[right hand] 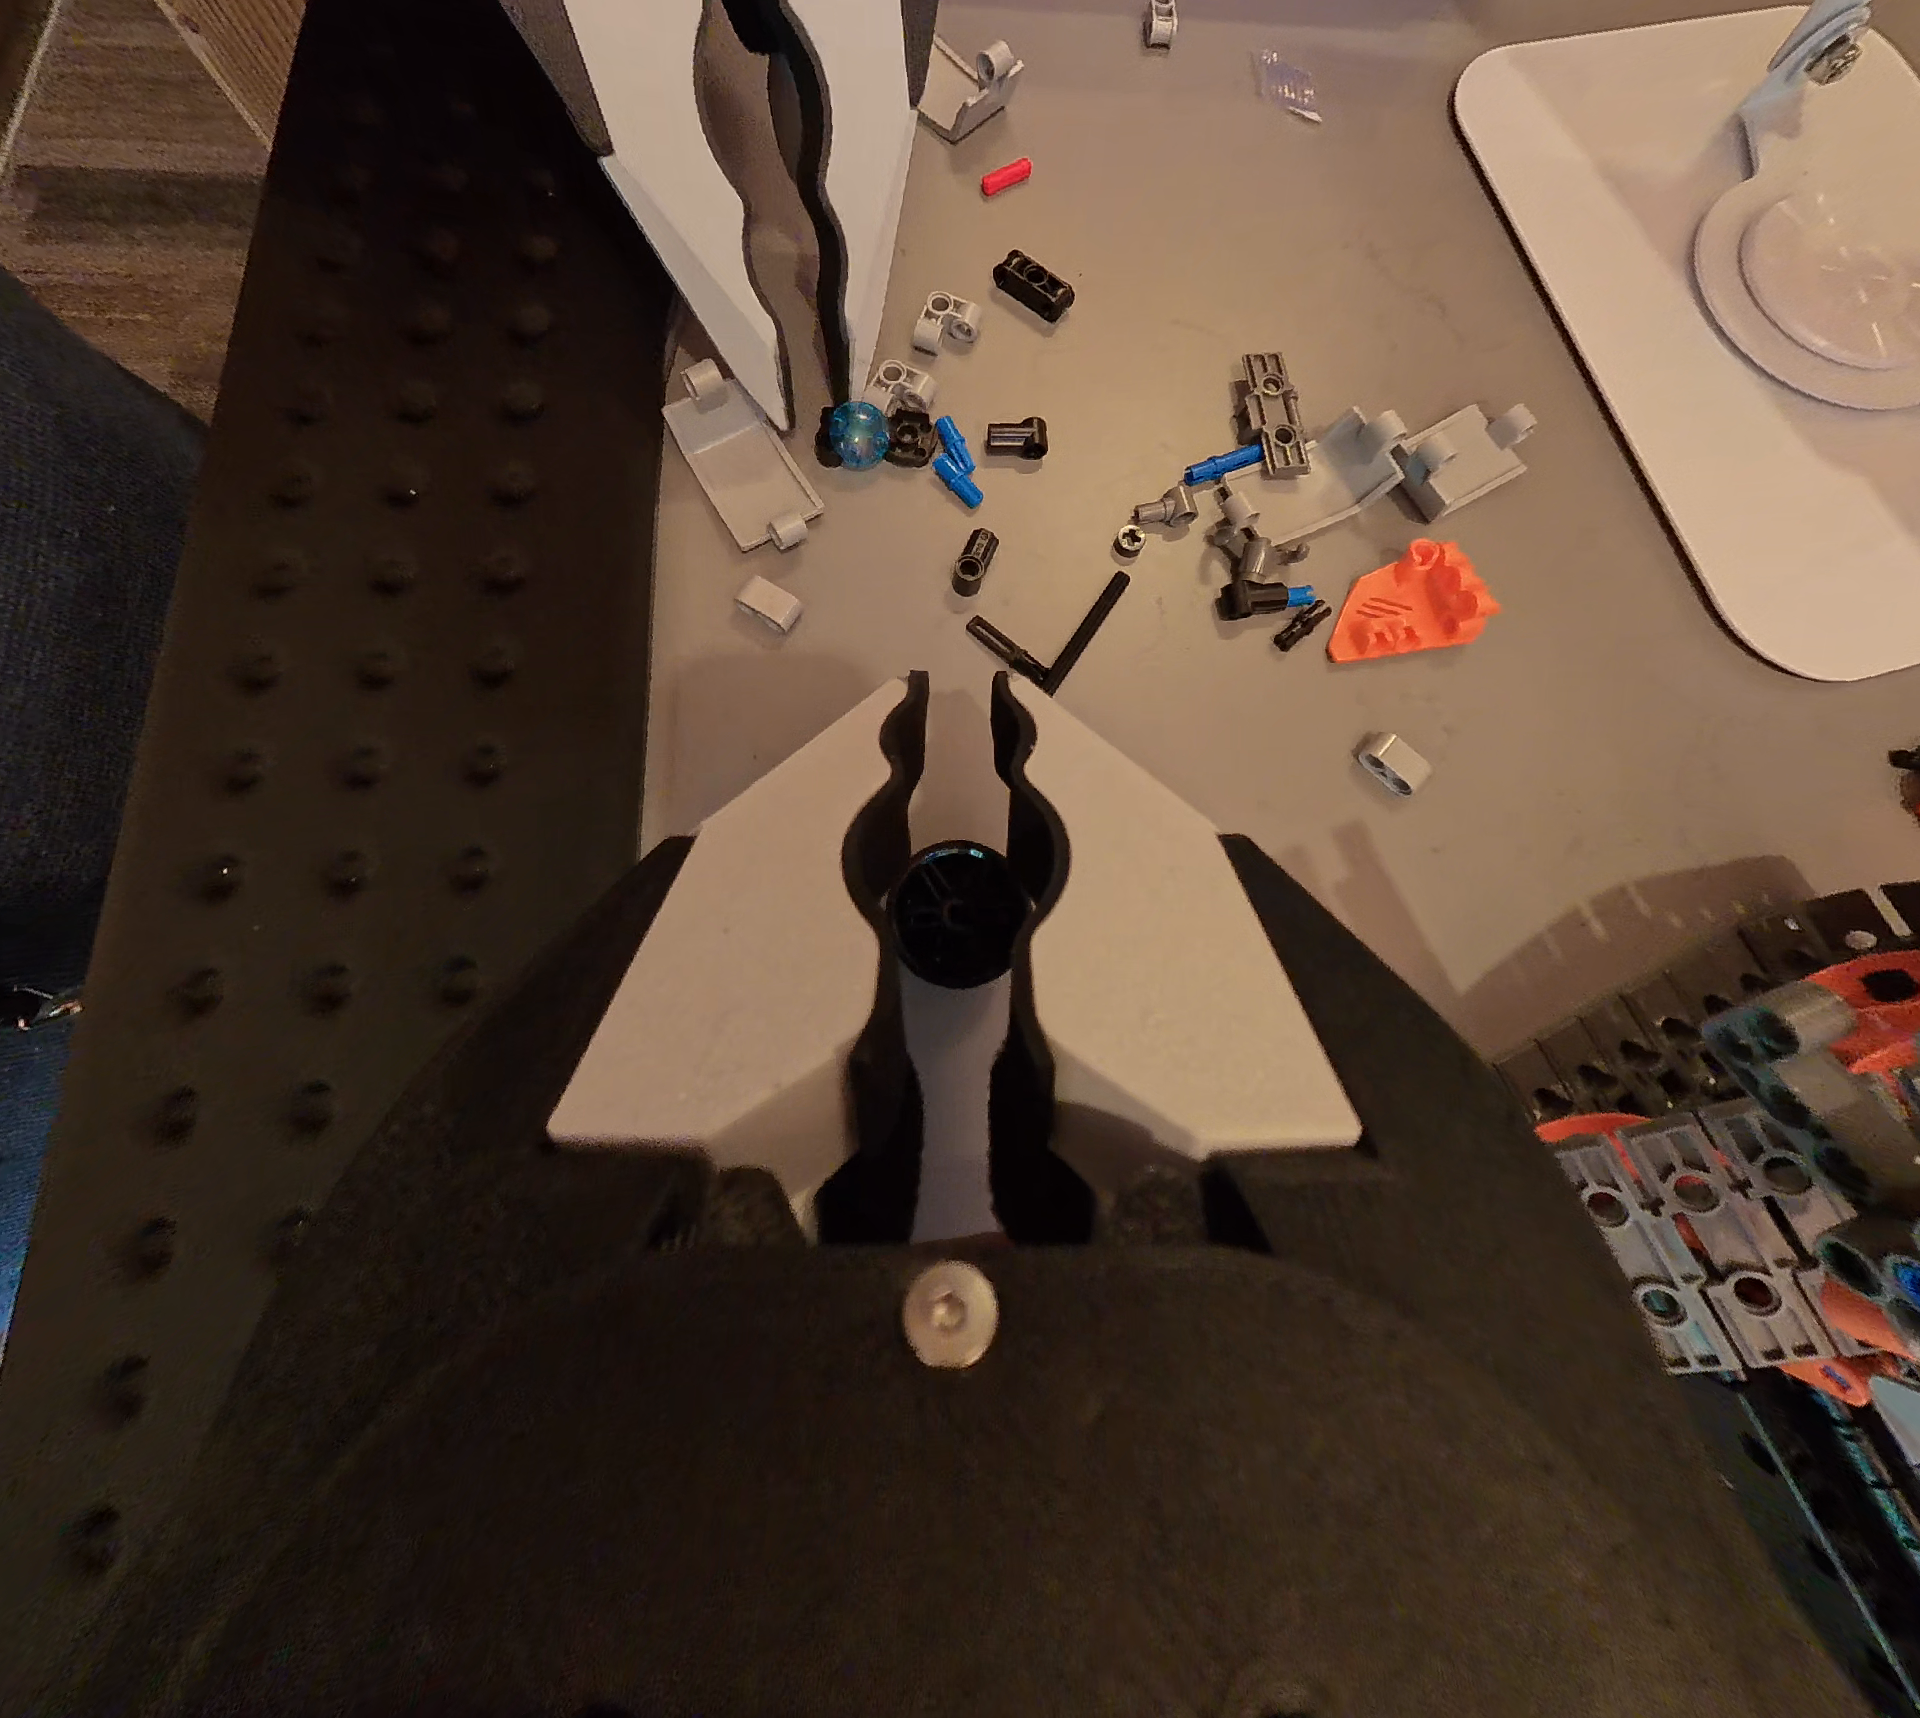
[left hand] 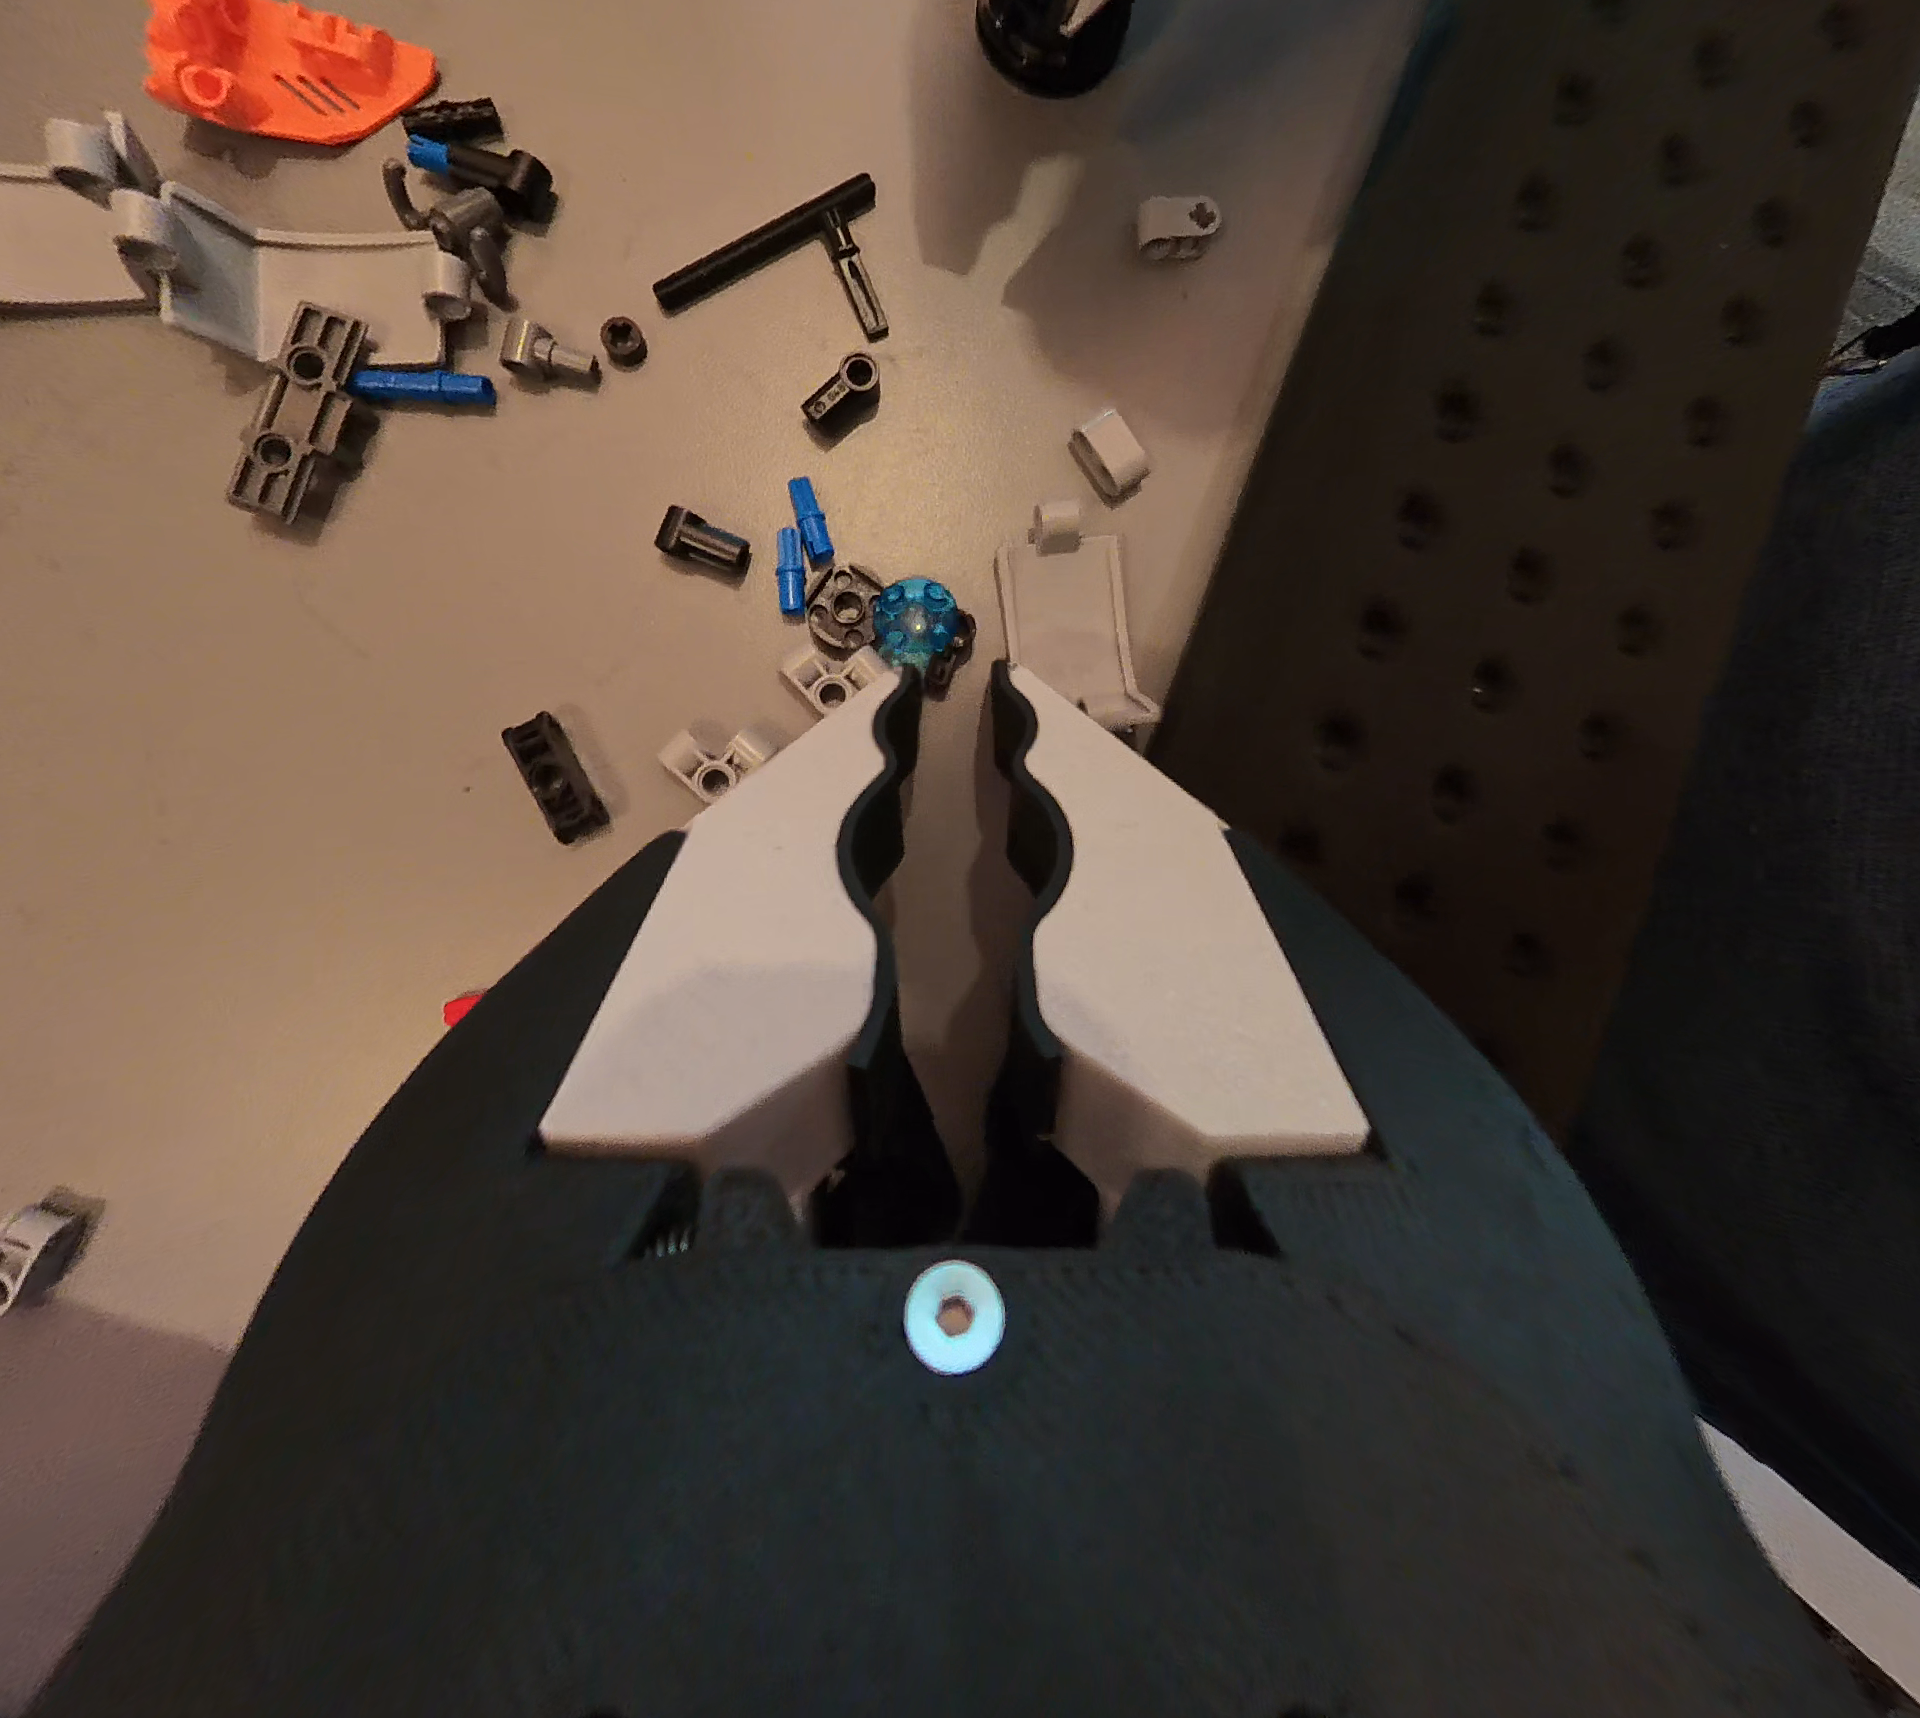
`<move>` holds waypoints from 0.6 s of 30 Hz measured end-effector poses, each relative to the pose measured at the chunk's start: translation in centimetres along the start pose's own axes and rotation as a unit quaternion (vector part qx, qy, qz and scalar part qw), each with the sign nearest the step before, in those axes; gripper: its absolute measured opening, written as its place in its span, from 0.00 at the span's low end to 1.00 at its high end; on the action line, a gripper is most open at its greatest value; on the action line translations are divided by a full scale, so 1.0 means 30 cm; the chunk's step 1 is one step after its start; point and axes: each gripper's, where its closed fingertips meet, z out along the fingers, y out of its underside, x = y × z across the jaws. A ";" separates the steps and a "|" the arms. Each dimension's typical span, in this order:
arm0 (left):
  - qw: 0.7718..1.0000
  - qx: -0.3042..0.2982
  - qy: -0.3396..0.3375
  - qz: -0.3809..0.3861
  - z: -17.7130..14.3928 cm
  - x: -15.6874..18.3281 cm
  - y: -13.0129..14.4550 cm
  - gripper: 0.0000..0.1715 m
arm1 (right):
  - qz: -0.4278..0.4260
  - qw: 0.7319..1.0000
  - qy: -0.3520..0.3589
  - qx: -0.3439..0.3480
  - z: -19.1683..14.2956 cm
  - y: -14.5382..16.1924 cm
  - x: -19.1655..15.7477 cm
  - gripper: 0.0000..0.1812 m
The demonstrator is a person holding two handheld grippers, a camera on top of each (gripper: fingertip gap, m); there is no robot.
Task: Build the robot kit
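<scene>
My right claw grips a black wheel low at frame centre. My left claw hangs slightly parted and empty, tips just short of a translucent blue dome; farther, upper left, an orange shell piece.

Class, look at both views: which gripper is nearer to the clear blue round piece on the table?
Left. The left gripper has its fingertips right beside the blue round piece; the right gripper is well away from it, shut on a black wheel.

No writing, number or sign can be read on anything ahead of or beside either tool in either view.
</scene>
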 end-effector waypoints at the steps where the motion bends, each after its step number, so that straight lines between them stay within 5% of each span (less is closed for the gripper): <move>1: 1.000 -0.001 -0.003 0.000 0.004 -0.004 0.000 0.05 | 0.000 1.000 0.000 0.001 -0.001 0.000 0.000 0.05; 9: 1.000 0.022 -0.004 0.000 0.010 0.001 -0.024 0.01 | 0.003 1.000 -0.001 0.011 -0.007 -0.006 0.000 0.05; 14: 0.986 0.147 0.048 -0.061 -0.068 0.025 -0.140 0.01 | 0.043 0.998 -0.012 0.047 -0.013 -0.051 -0.014 0.06; 18: 0.953 0.218 0.140 -0.156 -0.106 0.044 -0.200 0.01 | 0.055 0.995 -0.028 0.077 -0.012 -0.095 -0.041 0.06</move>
